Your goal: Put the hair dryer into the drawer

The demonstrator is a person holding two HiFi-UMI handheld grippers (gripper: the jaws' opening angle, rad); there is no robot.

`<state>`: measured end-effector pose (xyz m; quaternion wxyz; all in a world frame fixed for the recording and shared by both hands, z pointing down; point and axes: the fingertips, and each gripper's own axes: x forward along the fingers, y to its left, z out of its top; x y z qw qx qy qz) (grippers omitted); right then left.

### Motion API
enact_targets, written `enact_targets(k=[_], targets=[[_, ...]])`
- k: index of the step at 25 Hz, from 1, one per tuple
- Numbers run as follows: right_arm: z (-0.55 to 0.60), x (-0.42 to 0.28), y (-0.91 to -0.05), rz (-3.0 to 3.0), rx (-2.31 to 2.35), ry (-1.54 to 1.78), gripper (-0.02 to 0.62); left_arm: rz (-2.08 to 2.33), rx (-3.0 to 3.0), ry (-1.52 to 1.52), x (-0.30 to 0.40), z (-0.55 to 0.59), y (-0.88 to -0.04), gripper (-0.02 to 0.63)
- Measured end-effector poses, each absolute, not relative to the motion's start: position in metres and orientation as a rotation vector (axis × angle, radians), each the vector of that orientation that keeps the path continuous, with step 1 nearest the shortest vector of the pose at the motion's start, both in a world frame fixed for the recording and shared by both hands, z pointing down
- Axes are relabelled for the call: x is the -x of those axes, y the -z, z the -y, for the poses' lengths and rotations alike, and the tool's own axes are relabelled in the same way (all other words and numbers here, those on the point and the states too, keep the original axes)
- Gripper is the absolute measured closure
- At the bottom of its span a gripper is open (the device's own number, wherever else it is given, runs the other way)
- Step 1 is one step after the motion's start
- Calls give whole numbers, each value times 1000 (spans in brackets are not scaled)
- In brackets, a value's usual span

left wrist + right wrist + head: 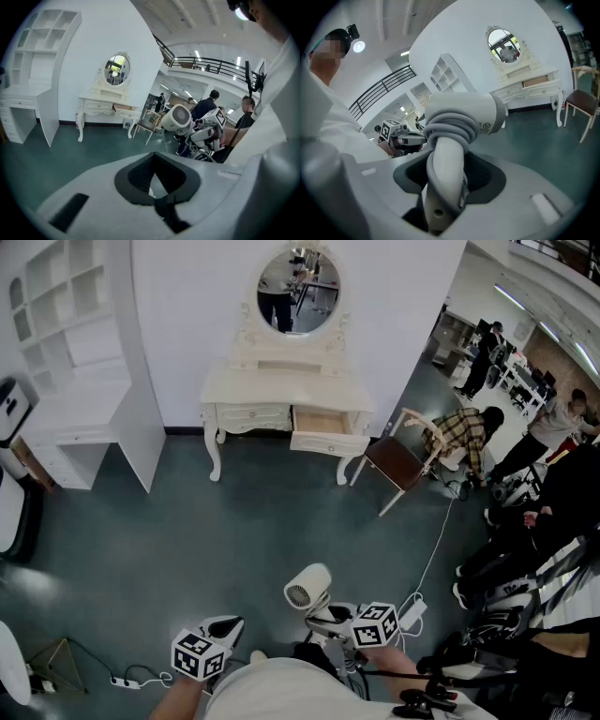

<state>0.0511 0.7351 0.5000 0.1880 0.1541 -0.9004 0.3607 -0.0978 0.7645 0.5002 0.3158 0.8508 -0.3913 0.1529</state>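
Gripping the one hair dryer [464,112] by its cord-wrapped handle, the right tongs [326,615] stand wide around it at six o'clock in the head view, with the barrel up above the floor [187,540]. The left tongs [225,626], at the dryer's eight o'clock, have their tips together with nothing between them.

One bench [281,385] stands at twelve o'clock against the white wall and carries one oval mirror [298,277]. It has two drawers. The left drawer [253,416] is shut, and the right drawer [328,432] is pulled out past the bench's front edge. One chair [403,460] sits at the bench's four o'clock, and one shelf unit [84,362] stands at ten o'clock.

Bare floor lies open between tongs and bench. One white cable [436,545] with a power strip [412,610] borders it at three o'clock.
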Motion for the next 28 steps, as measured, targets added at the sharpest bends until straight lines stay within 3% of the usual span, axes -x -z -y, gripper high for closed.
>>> enact_targets(k=[14, 28], targets=[[-716, -16, -492, 2507, -484, -998, 394, 969, -2268, -371, 122, -737, -501, 603], [-515, -6, -487, 2564, -447, -858, 394, 1052, -2303, -446, 124, -538, -467, 603]])
